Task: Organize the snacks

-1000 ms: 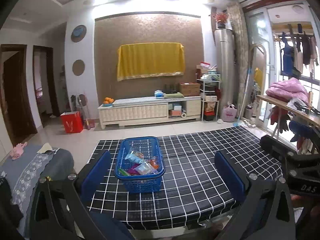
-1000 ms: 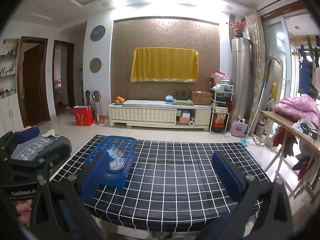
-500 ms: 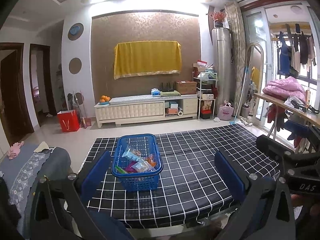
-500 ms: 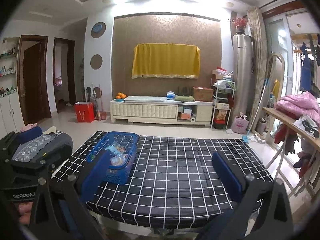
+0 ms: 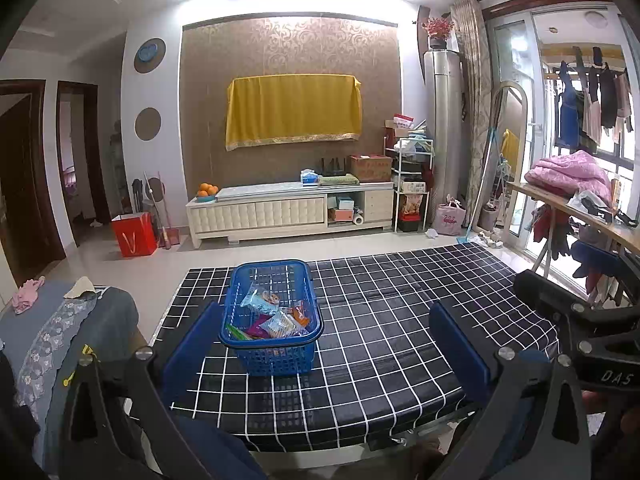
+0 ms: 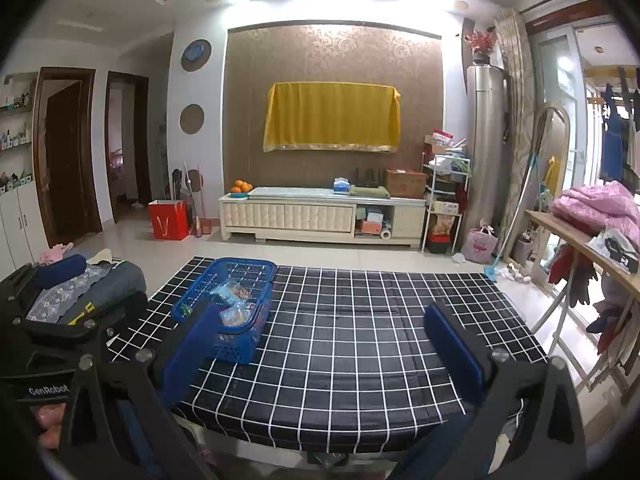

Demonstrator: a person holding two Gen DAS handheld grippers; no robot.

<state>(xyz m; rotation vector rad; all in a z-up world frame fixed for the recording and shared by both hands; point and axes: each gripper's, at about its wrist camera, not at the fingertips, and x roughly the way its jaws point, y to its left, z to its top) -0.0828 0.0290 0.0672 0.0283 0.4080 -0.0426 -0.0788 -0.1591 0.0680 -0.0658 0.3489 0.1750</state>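
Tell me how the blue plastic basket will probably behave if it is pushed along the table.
The blue plastic basket looks light: thin lattice walls, only some snack packets inside. It would probably slide on the checkered tablecloth, perhaps bunching the cloth. A push near its rim might tip it.

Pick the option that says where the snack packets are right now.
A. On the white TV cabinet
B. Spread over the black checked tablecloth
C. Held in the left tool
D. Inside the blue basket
D: the snack packets all lie inside the blue basket, which stands on the black checked tablecloth; the left tool and the right tool are both open and hold nothing.
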